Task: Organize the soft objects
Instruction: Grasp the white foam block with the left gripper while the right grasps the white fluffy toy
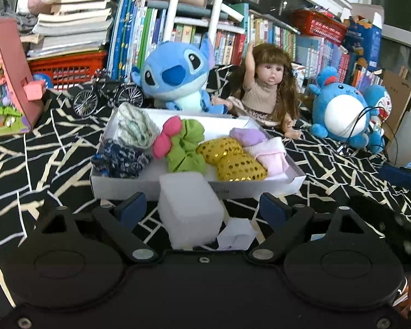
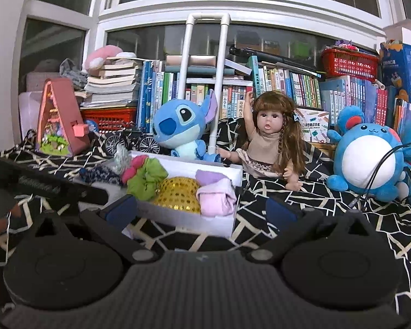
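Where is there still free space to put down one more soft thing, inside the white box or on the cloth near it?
Inside the white box, only a bare strip shows between the green scrunchie and the front wall. The rest is crowded. On the patterned cloth, bare room lies right of the box, between the doll and the round blue plush.

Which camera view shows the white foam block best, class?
The left wrist view. The white foam block sits whole between the open left gripper's fingers, in front of the white box. In the right wrist view it is hidden, at most a white sliver.
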Tool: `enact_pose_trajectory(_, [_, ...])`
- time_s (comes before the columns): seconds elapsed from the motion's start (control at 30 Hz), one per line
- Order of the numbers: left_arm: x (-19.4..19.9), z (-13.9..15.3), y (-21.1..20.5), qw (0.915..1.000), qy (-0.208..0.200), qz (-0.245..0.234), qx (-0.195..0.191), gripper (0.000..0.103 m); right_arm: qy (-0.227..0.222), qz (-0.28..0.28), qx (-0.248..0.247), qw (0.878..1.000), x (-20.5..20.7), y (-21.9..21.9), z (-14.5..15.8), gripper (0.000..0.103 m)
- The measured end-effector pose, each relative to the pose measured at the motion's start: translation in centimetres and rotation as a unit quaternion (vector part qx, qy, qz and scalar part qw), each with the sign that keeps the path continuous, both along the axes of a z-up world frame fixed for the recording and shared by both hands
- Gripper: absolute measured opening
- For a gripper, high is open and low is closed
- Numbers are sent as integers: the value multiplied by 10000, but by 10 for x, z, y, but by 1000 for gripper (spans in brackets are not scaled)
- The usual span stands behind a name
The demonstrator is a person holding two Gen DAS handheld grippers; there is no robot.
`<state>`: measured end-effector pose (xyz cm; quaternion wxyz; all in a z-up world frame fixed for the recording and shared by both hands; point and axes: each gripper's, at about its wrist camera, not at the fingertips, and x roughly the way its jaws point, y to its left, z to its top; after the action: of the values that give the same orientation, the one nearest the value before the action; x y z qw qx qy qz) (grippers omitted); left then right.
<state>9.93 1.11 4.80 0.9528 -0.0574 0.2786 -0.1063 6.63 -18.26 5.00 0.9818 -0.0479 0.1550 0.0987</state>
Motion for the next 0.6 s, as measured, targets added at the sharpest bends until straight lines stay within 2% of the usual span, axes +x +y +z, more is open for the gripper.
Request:
enact_pose_trajectory(0.17, [6,-12,-3,9997,145,173,-13,89,-23,-118,-131,9998,-13,3,-15,103])
enact_pose_trajectory(0.6, [24,-30,-8,9981,415,456,68,89,403,-399,-185,9982,-20,-4,-47,103])
